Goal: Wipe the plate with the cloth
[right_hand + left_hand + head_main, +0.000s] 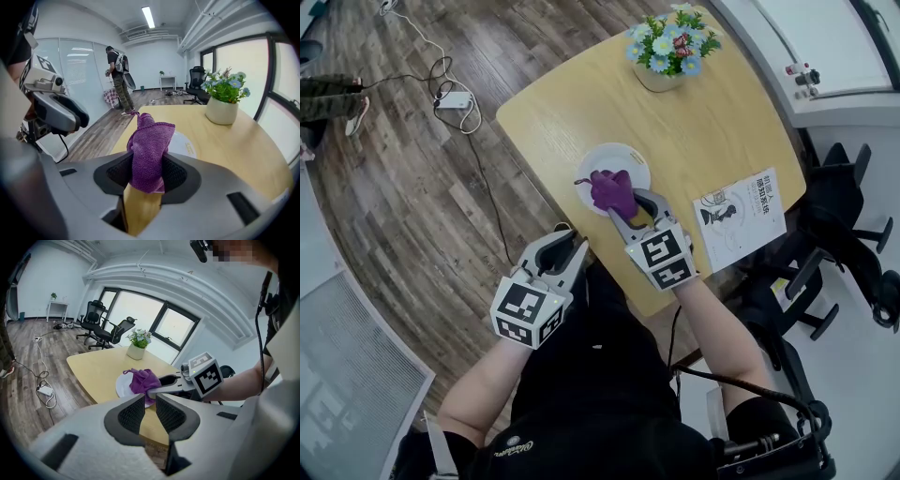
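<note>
The right hand-held gripper (630, 208) is clamping a bunched purple cloth (611, 187) between its jaws. In the right gripper view the cloth (147, 145) is standing up out of the pads, its top folding over. The cloth is sitting over the near side of a white plate (619, 155), which is lying on the pale wooden worktop (703, 131) near the person's edge.

The left hand-held gripper (567, 246) is hovering just off the worktop's near-left edge, beside the right one. Its jaws are standing a narrow gap apart and gripping nothing.

Further out, a printed leaflet (739, 217) is lying to the right of the plate, and a pot of flowers (670, 52) is standing at the far end.
</note>
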`<state>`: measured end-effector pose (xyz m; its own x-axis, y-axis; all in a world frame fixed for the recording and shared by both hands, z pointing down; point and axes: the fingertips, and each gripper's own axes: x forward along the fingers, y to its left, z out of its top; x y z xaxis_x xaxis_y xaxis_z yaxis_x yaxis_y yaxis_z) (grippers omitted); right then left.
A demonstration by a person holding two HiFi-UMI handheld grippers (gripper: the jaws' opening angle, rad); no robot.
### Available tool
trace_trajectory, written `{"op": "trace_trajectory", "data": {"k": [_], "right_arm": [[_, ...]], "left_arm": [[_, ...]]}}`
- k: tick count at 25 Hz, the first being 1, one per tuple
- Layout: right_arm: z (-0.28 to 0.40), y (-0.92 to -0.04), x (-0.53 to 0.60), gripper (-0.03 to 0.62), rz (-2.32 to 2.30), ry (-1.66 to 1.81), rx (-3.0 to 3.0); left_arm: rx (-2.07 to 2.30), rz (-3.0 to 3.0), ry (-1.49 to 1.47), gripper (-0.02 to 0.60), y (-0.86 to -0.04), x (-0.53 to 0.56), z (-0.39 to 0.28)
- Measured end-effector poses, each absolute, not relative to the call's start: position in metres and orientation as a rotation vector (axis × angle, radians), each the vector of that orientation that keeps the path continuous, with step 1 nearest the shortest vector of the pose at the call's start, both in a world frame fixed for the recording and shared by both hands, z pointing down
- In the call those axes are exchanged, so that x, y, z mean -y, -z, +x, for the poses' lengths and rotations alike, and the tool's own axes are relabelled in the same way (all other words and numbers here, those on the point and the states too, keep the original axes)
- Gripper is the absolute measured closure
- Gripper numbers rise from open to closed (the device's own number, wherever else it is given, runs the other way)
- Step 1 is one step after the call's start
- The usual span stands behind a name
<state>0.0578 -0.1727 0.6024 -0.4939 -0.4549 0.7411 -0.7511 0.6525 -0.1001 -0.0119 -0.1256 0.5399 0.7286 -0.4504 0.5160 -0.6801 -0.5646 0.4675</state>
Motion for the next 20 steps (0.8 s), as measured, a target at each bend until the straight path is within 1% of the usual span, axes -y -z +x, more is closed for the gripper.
{"op": "trace_trajectory", "data": {"k": [6,9,20], "right_arm": [[0.119,-0.597,0.205,0.436,1.095,-0.504,2.079],[0.136,-0.594,0.215,0.436,1.147,-0.493,2.055],[0.122,-0.593,0.184,0.436,1.122,-0.532,2.092]], "left_arm": [[0.843,2.262,-0.455,0.505,-0.541,0.123,-0.011],[0.843,2.262,-0.456,0.505,-0.542,0.123,-0.011],[0.839,2.264,-0.458,0.505,-0.542,0.123,-0.009]]}}
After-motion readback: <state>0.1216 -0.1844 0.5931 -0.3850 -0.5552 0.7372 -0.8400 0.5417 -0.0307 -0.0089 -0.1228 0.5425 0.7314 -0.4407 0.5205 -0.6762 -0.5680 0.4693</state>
